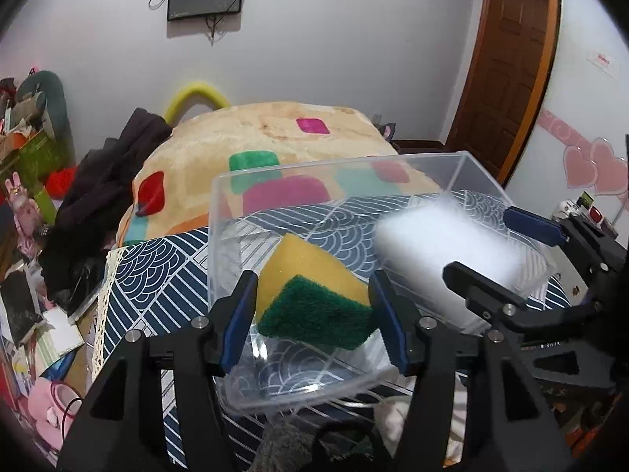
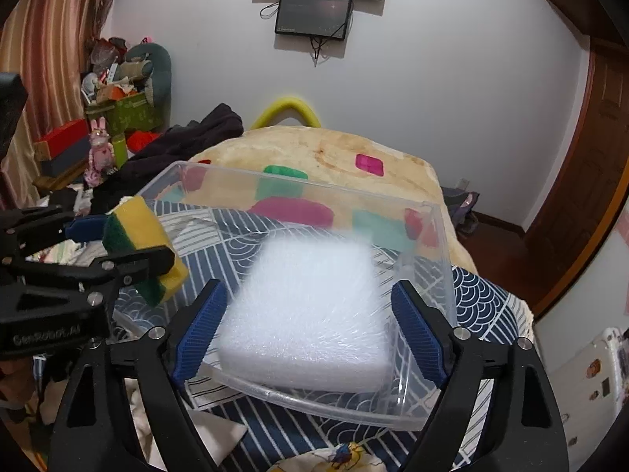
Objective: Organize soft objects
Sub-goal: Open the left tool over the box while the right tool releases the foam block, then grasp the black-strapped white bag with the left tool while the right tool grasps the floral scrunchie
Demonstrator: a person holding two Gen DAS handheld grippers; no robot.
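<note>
The left gripper [image 1: 312, 310] has its jaws clamped on a yellow-and-green scouring sponge [image 1: 314, 295], held above the clear plastic bin [image 1: 220, 236] at its 7 o'clock corner. The right gripper's [image 2: 310, 326] jaws are pressed on a white foam block [image 2: 310, 306], apparently inside the bin at 4 o'clock. Lower the sponge beside the foam, well clear of the near wall, before parting the jaws.

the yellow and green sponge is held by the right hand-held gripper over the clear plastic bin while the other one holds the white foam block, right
Not quite: the yellow and green sponge is held by the left hand-held gripper, not the right. The left wrist view shows it between that gripper's blue pads over the clear plastic bin. The right hand-held gripper has the white foam block between its fingers, as the right wrist view shows.
</note>
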